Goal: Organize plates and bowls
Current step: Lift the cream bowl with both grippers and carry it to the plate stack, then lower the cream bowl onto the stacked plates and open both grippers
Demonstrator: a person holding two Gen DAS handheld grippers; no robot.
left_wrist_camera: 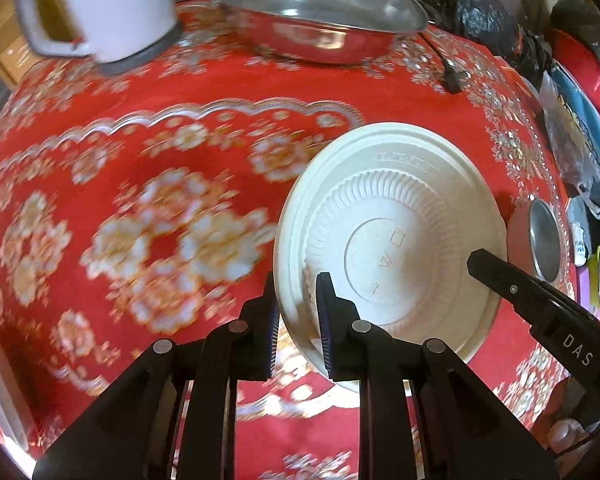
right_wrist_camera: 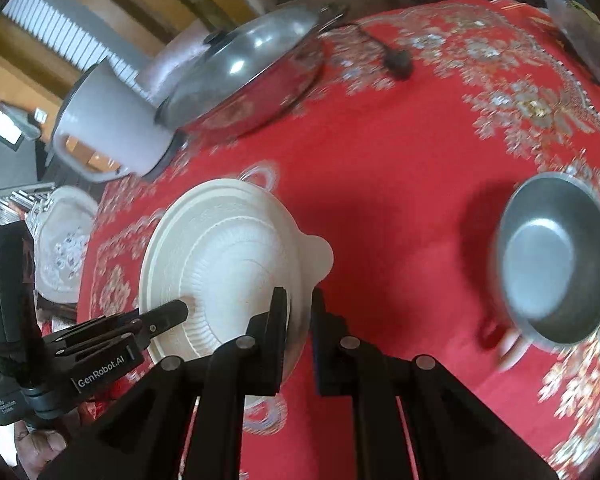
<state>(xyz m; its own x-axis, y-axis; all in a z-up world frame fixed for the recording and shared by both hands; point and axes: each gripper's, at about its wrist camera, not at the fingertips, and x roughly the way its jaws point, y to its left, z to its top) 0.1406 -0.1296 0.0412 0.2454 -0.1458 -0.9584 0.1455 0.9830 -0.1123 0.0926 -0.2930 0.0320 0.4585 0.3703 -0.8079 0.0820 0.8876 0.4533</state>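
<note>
A white ribbed plastic bowl (left_wrist_camera: 396, 216) with a small rim tab hangs tilted over the red flowered tablecloth (left_wrist_camera: 140, 160), held from two sides. My left gripper (left_wrist_camera: 296, 320) is shut on its near rim, one pad inside and one outside. My right gripper (right_wrist_camera: 300, 320) is shut on the rim just below the tab of the same bowl (right_wrist_camera: 228, 248). Each gripper shows in the other's view: the right one (left_wrist_camera: 480, 260) reaches in over the bowl's far edge, the left one (right_wrist_camera: 176, 312) in from the left. A small steel bowl (right_wrist_camera: 556, 264) stands on the cloth to the right.
A steel wok with a glass lid (left_wrist_camera: 312, 12) and a white kettle (left_wrist_camera: 100, 8) stand at the table's far side, with a black power plug (left_wrist_camera: 454, 80) beside the wok. Black bags (left_wrist_camera: 472, 12) and a blue plate (left_wrist_camera: 580, 120) crowd the right edge. A patterned plate (right_wrist_camera: 64, 240) lies beyond the left edge.
</note>
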